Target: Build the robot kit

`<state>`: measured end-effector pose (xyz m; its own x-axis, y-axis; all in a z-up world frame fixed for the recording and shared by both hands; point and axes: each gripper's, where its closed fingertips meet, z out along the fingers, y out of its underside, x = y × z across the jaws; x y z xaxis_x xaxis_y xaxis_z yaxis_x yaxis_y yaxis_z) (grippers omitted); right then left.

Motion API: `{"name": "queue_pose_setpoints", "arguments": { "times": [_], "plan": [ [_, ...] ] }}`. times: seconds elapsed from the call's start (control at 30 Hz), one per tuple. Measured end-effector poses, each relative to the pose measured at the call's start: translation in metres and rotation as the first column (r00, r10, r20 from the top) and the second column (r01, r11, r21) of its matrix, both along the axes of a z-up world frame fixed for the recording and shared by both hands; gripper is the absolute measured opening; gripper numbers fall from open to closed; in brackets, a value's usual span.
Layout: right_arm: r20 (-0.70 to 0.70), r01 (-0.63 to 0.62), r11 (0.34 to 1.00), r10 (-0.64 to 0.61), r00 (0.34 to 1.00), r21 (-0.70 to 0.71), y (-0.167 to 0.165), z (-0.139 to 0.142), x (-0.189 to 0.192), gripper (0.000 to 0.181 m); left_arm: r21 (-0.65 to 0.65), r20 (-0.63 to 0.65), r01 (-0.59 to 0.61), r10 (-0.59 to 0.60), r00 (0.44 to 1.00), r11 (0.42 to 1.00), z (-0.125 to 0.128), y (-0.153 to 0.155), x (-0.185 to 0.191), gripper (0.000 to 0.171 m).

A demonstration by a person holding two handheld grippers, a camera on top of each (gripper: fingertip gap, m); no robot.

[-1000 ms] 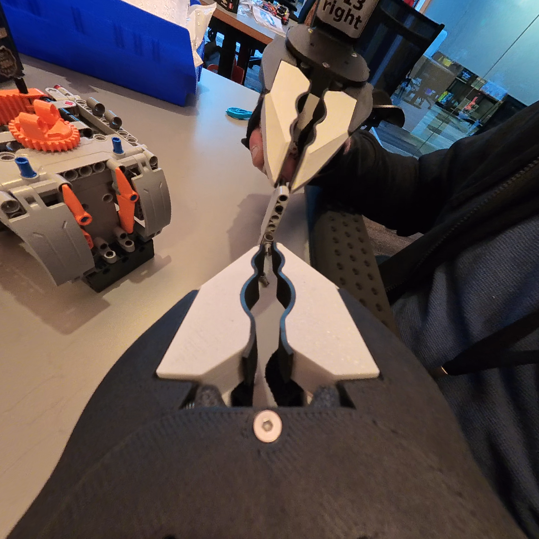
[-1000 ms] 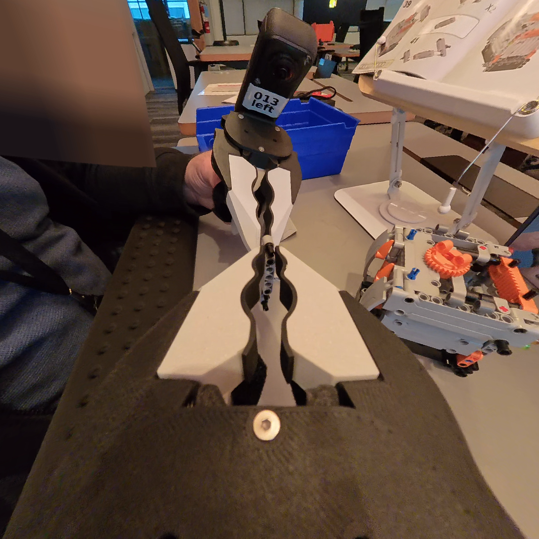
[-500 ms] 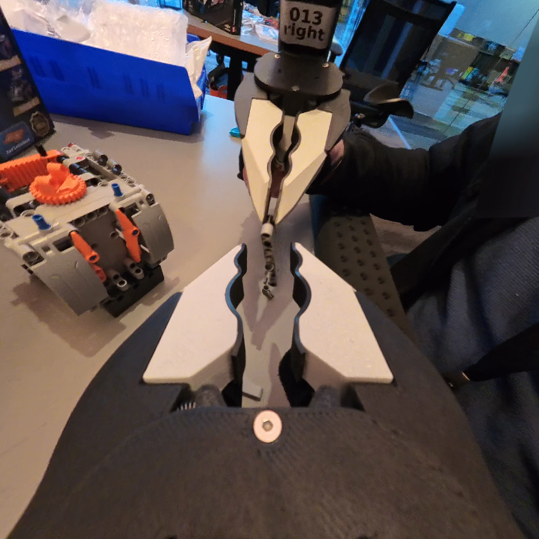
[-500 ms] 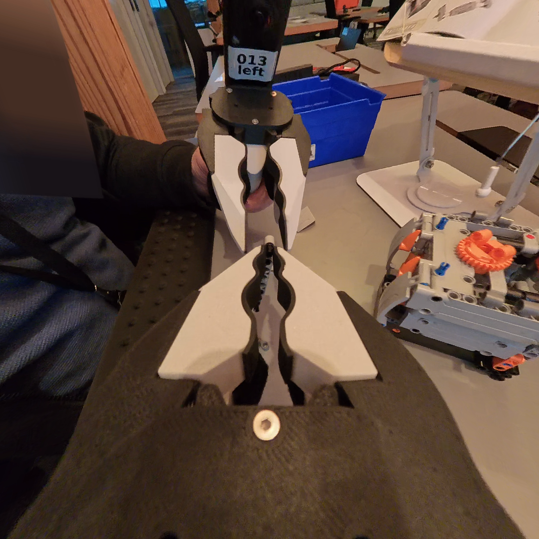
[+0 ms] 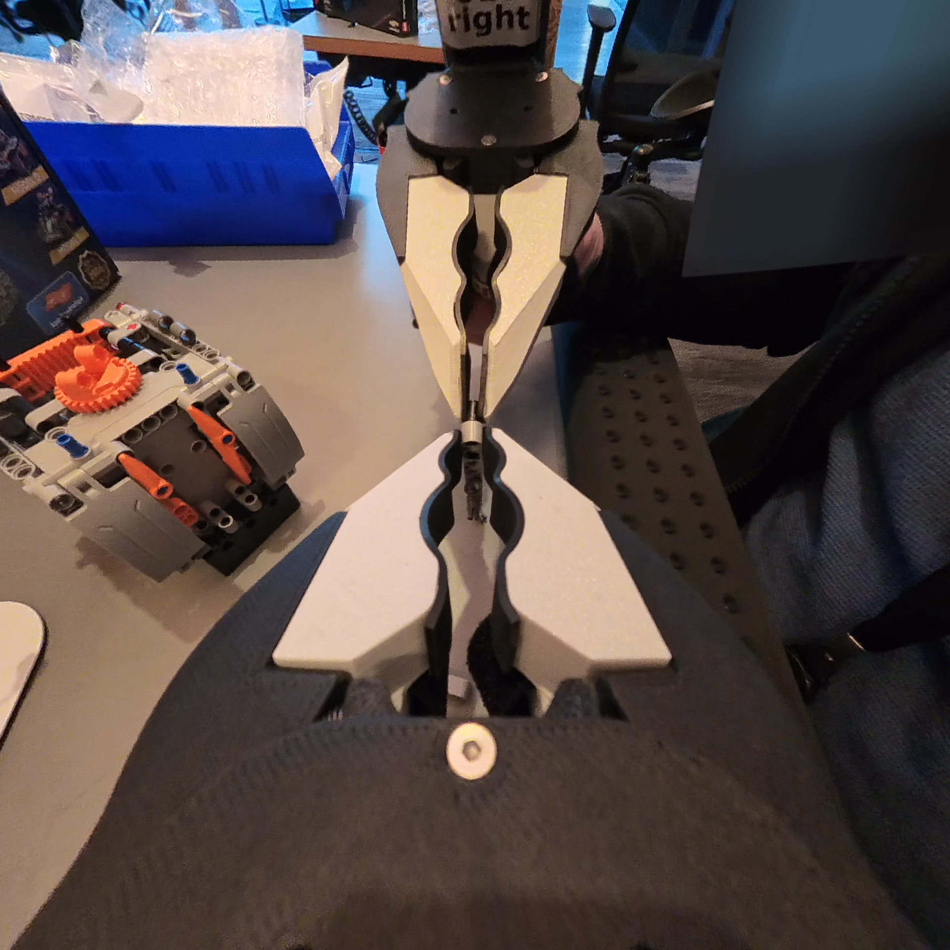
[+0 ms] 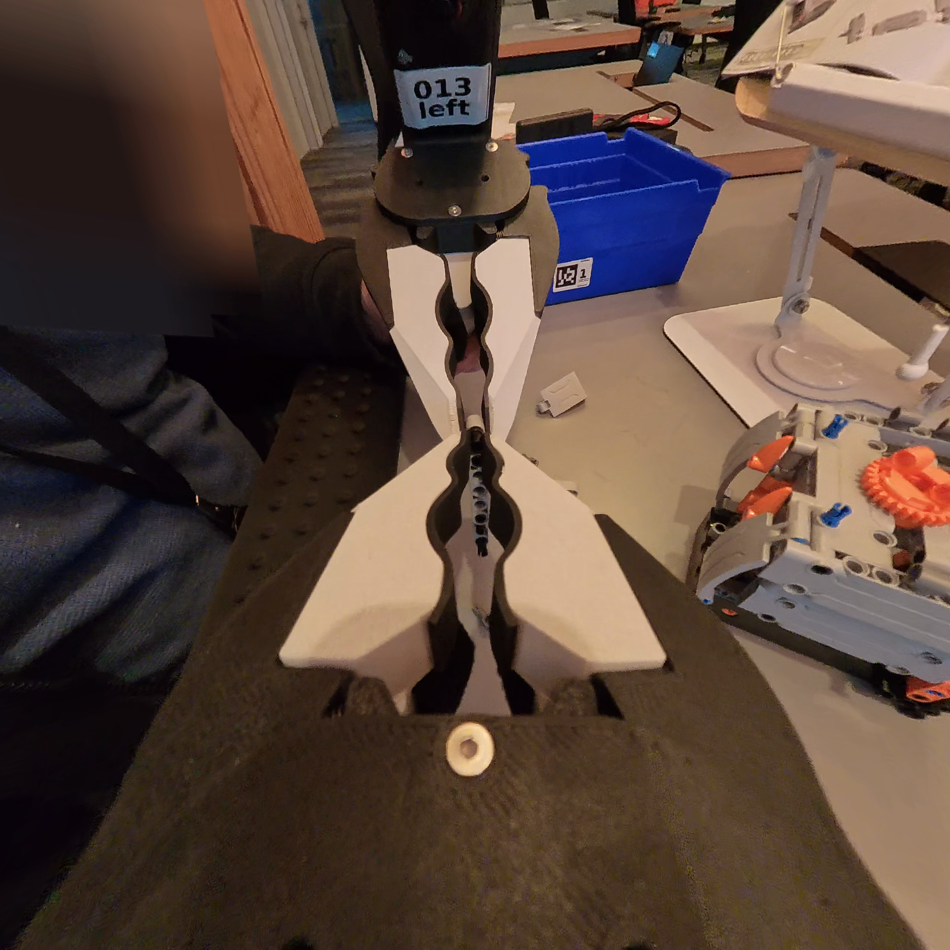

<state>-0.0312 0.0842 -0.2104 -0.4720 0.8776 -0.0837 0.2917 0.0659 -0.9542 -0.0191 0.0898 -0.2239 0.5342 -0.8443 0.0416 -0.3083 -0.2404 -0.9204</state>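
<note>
My two grippers meet tip to tip over the table's near edge. Between them is a thin dark beam with holes [image 5: 473, 478], capped by a small grey bush [image 5: 472, 431]. The beam hangs down from the tips. My left gripper [image 5: 472, 436] is closed around the bush end. My right gripper [image 5: 473, 406] faces it and is shut on the thin dark pin just above the bush. In the right wrist view the beam [image 6: 480, 506] shows between the fingers of my right gripper [image 6: 477, 439]. The left gripper [image 6: 472, 419] is closed at the bush [image 6: 475, 422].
A grey and orange brick-built model [image 5: 149, 462] [image 6: 833, 555] stands on the grey table. A blue bin [image 5: 180, 190] [image 6: 627, 216] is farther back. A white stand base [image 6: 802, 360] and a small grey piece [image 6: 563, 393] lie near. A black armrest [image 5: 653, 462] and a seated person are alongside. The tips of both grippers are at nearly the same place.
The left gripper was shut on the beam's end, opened half a second ago, and has now closed again at the bush. The right gripper stayed shut on the beam.
</note>
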Motion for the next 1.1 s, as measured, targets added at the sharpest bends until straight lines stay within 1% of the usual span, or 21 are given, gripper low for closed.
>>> {"name": "queue_pose_setpoints", "arguments": {
  "times": [0.07, 0.13, 0.23, 0.27, 0.3, 0.33, 0.4, 0.43, 0.47, 0.5, 0.53, 0.6, 0.67, 0.77, 0.83, 0.97, 1.1],
  "plan": [
    [-0.022, -0.009, 1.0, 0.009, 1.0, 0.028, -0.004, 0.005, 0.002, 0.0, 0.032, -0.011, 0.001, -0.001, 1.0, 0.999, 0.005, -0.003, 0.002, 0.005],
    [-0.042, -0.012, 1.0, 0.013, 0.999, 0.027, -0.005, 0.011, 0.004, 0.0, 0.033, 0.024, -0.004, 0.003, 1.0, 0.999, 0.012, -0.006, 0.003, 0.005],
    [-0.062, 0.004, 1.0, -0.004, 0.998, 0.006, -0.001, 0.016, 0.006, 0.0, 0.045, 0.043, -0.033, 0.032, 0.999, 0.998, 0.017, -0.004, -0.001, 0.005],
    [-0.072, 0.013, 1.0, -0.013, 0.997, -0.01, 0.004, 0.018, 0.01, 0.0, 0.048, 0.083, -0.066, 0.062, 0.995, 0.997, 0.024, -0.002, -0.01, 0.005],
    [-0.081, 0.026, 0.999, -0.028, 0.996, -0.029, 0.011, 0.019, 0.013, 0.0, 0.034, 0.154, -0.079, 0.073, 0.985, 0.996, 0.033, -0.001, -0.02, 0.005],
    [-0.081, 0.033, 0.999, -0.037, 0.996, -0.043, 0.015, 0.019, 0.014, 0.0, 0.026, 0.175, -0.072, 0.067, 0.982, 0.997, 0.037, -0.002, -0.026, 0.005],
    [-0.038, 0.04, 0.999, -0.04, 0.998, -0.001, 0.017, 0.009, 0.012, 0.0, 0.059, 0.133, -0.07, 0.061, 0.989, 0.996, 0.038, -0.002, -0.022, 0.005],
    [-0.026, 0.035, 0.999, -0.035, 0.999, -0.008, 0.016, 0.007, 0.011, 0.0, 0.046, 0.095, -0.042, 0.038, 0.995, 0.998, 0.031, -0.004, -0.02, 0.005],
    [-0.009, 0.015, 0.999, -0.015, 1.0, -0.029, 0.012, 0.005, 0.009, 0.0, 0.052, 0.092, -0.06, 0.055, 0.994, 0.997, 0.028, 0.0, -0.023, 0.005],
    [0.023, 0.009, 1.0, -0.008, 1.0, -0.021, 0.01, -0.002, 0.007, 0.001, 0.051, 0.13, -0.045, 0.038, 0.991, 0.998, 0.031, -0.002, -0.025, 0.005],
    [0.06, 0.012, 1.0, -0.013, 0.998, 0.016, 0.009, -0.012, 0.005, 0.001, 0.046, 0.15, -0.011, 0.004, 0.989, 0.999, 0.032, -0.005, -0.025, 0.005],
    [0.128, -0.007, 0.999, 0.002, 0.992, 0.037, 0.008, -0.027, 0.006, 0.001, 0.042, 0.131, -0.038, 0.032, 0.991, 0.998, 0.026, 0.0, -0.032, 0.005],
    [0.191, 0.029, 0.995, -0.046, 0.981, 0.093, 0.019, -0.045, 0.006, 0.001, -0.019, 0.154, 0.022, -0.019, 0.988, 1.0, 0.02, -0.005, -0.03, 0.005],
    [0.306, 0.005, 0.994, -0.039, 0.951, 0.111, 0.019, -0.071, 0.005, 0.001, -0.05, 0.117, 0.014, -0.008, 0.993, 0.999, 0.009, -0.002, -0.031, 0.005],
    [0.388, -0.015, 0.983, -0.058, 0.92, 0.184, 0.021, -0.093, 0.006, 0.001, -0.05, 0.1, 0.01, -0.005, 0.995, 0.999, 0.003, -0.001, -0.032, 0.005],
    [0.456, -0.057, 0.978, -0.04, 0.889, 0.198, 0.014, -0.111, 0.006, 0.001, -0.038, 0.183, 0.04, -0.032, 0.983, 0.998, 0.013, -0.002, -0.035, 0.005],
    [0.474, -0.055, 0.981, -0.04, 0.88, 0.184, 0.014, -0.115, 0.005, 0.001, -0.038, 0.259, 0.073, -0.061, 0.964, 0.997, 0.02, -0.003, -0.036, 0.005]
  ]
}}
